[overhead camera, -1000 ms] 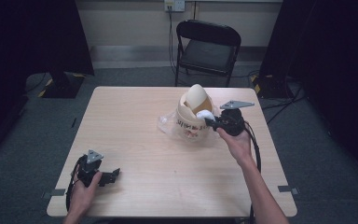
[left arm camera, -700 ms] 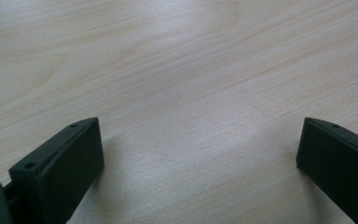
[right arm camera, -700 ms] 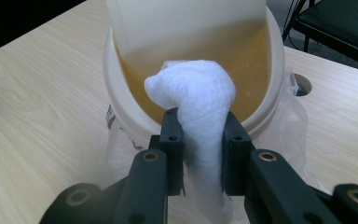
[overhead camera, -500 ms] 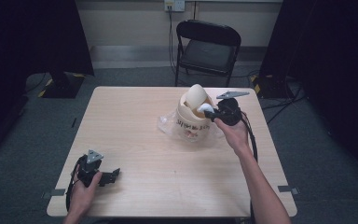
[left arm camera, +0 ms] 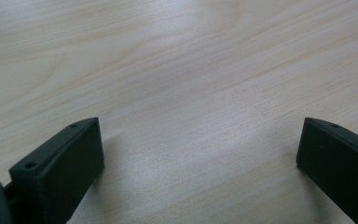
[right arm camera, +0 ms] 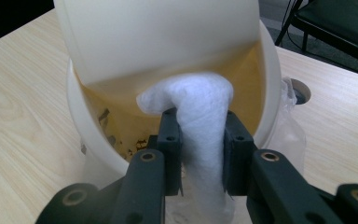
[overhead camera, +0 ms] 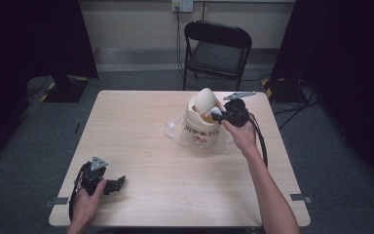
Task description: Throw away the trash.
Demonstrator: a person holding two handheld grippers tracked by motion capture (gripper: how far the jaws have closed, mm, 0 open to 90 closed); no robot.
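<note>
Right tool (right arm camera: 199, 140): jaws pinching a white fibrous wad (right arm camera: 200, 105), held at the rim of a cream bucket (overhead camera: 202, 127). Wad's long axis runs along the jaws, its tip curling over the bucket's mouth.
Left tool (overhead camera: 106, 184): jaws spread wide, holding nothing, low over the bench (overhead camera: 141, 146).
Bucket: upright, right of bench centre, clear plastic beside it.
Room: black folding chair (overhead camera: 216, 48) beyond bench.

honestly nothing readable here, the cream bucket (overhead camera: 200, 127) has some dark printed lettering across its front in the high view and a few marks inside it in the right gripper view, but it's all too small and blurry to read
</note>
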